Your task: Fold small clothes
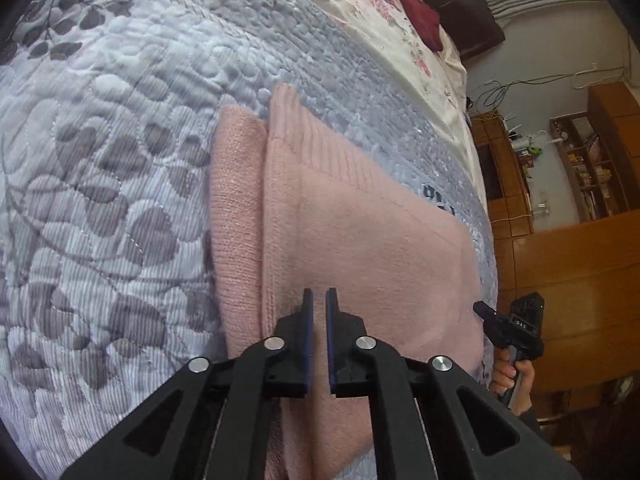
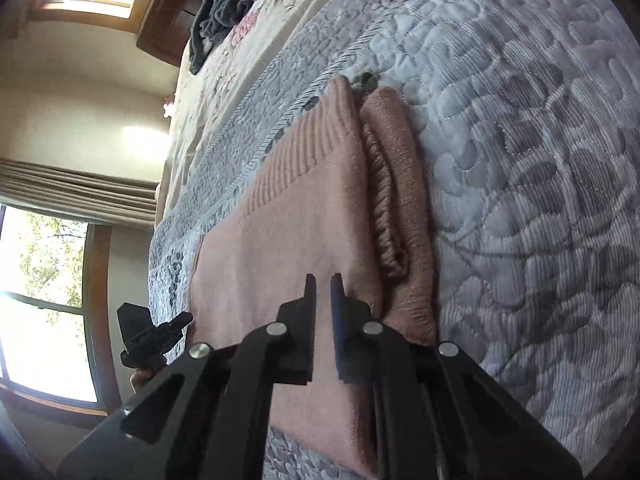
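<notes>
In the left wrist view, the pink sweater (image 1: pixel 360 232) lies folded flat on the bed's grey quilt (image 1: pixel 100 200), near the quilt's right edge, with a narrower folded strip showing along its left side, likely a sleeve tucked in to keep the shape compact. The left gripper (image 1: pixel 319 300) hovers over the sweater's near end, its jaws almost together and holding nothing. The right gripper (image 1: pixel 486 312) sits just off the sweater's right edge. In the right wrist view, the right gripper (image 2: pixel 323 286) hangs above the same sweater (image 2: pixel 288 220), jaws nearly closed and empty, while the left gripper (image 2: pixel 176 322) waits at the sweater's left edge. A dark cloth (image 2: pixel 220 4) lies well beyond the sweater, perhaps next for folding
</notes>
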Demonstrator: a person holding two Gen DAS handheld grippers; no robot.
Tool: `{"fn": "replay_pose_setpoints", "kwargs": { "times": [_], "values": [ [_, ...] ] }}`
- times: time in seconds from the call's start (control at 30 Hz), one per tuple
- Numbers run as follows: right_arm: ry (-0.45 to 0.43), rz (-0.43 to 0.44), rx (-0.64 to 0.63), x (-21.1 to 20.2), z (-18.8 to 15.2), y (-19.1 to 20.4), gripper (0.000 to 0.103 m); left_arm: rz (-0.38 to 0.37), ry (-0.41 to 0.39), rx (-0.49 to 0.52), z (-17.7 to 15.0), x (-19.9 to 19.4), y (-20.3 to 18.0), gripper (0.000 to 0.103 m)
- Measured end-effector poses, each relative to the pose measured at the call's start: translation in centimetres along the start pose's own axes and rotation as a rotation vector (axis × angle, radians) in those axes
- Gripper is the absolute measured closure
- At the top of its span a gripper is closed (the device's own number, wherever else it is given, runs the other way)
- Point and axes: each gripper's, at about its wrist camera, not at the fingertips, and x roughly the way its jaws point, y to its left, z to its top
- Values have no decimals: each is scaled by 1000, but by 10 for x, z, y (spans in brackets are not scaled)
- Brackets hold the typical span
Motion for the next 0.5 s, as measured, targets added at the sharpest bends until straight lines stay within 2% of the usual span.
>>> {"fn": "replay_pose_setpoints", "kwargs": {
  "times": [0.07, 0.13, 0.17, 0.23, 0.27, 0.33, 0.4, 0.47, 0.5],
  "values": [
    [38, 34, -45, -4, -20, 14, 94, -66, 8, 70, -18, -14, -19, 96],
    [90, 36, -62, 0, -41, 15, 94, -79, 41, 110, -39, -15, -26, 95],
    [111, 15, -65, 5, -48, 10, 94, -48, 62, 119, -48, -10, -24, 95],
    [130, -54, -42, 14, -57, -10, 103, 45, 96, 98, -62, 6, -6, 97],
    [130, -60, -30, 16, -59, -21, 103, 62, 101, 71, -66, 11, 5, 101],
    [106, -50, 25, 7, -57, -27, 103, 43, 84, 15, -69, 9, 17, 101],
    [70, -44, -14, -7, -61, -10, 91, -5, 58, 31, -73, -3, 5, 92],
    [80, -1, -47, -10, -70, 6, 86, -42, 56, 70, -81, -8, -8, 87],
    [103, -9, -69, -6, -77, 10, 86, -27, 68, 90, -86, -5, -12, 87]
  ]
}}
